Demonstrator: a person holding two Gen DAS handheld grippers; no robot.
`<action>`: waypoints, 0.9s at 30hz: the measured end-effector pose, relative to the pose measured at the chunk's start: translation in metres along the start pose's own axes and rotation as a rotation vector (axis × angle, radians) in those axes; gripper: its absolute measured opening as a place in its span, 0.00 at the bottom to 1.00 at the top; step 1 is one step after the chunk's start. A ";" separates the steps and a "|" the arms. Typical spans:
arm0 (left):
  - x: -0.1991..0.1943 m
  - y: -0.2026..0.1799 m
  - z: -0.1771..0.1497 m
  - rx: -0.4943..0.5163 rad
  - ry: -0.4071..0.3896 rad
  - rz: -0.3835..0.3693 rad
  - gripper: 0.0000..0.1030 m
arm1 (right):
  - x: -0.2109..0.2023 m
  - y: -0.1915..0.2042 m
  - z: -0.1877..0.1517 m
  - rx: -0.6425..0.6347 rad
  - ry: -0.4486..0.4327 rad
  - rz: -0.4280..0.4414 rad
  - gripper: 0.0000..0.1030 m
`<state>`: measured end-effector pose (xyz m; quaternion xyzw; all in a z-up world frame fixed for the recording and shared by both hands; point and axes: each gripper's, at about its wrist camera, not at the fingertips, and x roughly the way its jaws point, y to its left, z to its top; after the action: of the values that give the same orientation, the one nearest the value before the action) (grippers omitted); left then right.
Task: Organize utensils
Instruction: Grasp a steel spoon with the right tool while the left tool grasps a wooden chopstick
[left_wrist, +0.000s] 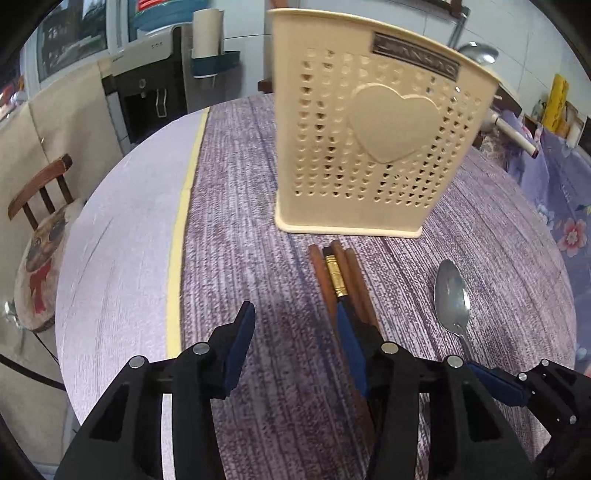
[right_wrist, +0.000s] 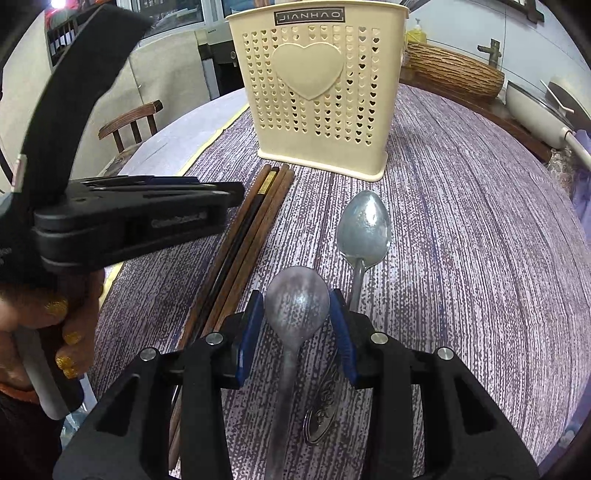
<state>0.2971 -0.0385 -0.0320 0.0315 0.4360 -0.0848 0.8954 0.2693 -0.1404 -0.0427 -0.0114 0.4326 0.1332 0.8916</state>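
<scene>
A cream perforated utensil holder (left_wrist: 373, 147) with a heart stands on the purple tablecloth; it also shows in the right wrist view (right_wrist: 317, 88). Brown and black chopsticks (left_wrist: 340, 280) lie in front of it, also in the right wrist view (right_wrist: 255, 221). My left gripper (left_wrist: 295, 332) is open, its right finger over the chopsticks. A metal spoon (left_wrist: 452, 295) lies to the right, also seen in the right wrist view (right_wrist: 364, 232). My right gripper (right_wrist: 297, 314) is open around the bowl of a second, nearer spoon (right_wrist: 295, 306), which lies on the cloth.
The round table (left_wrist: 122, 236) has a bare lavender part left of a yellow strip. A wooden chair (left_wrist: 40, 206) stands to the left. A woven basket (right_wrist: 454, 74) and a white pot (right_wrist: 535, 107) sit at the back right. The left gripper body (right_wrist: 129, 218) crosses the right view.
</scene>
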 end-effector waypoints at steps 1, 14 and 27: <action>0.002 -0.005 0.000 0.016 0.004 -0.007 0.45 | 0.000 -0.001 -0.001 0.003 -0.001 0.002 0.37; -0.006 0.036 -0.007 -0.071 0.002 0.036 0.50 | 0.000 -0.001 -0.001 0.012 0.002 -0.004 0.38; -0.012 0.035 -0.024 -0.077 0.028 0.100 0.50 | -0.002 -0.001 -0.002 0.028 0.014 -0.018 0.41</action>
<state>0.2779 0.0005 -0.0379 0.0199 0.4491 -0.0225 0.8930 0.2667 -0.1419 -0.0427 -0.0038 0.4408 0.1190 0.8897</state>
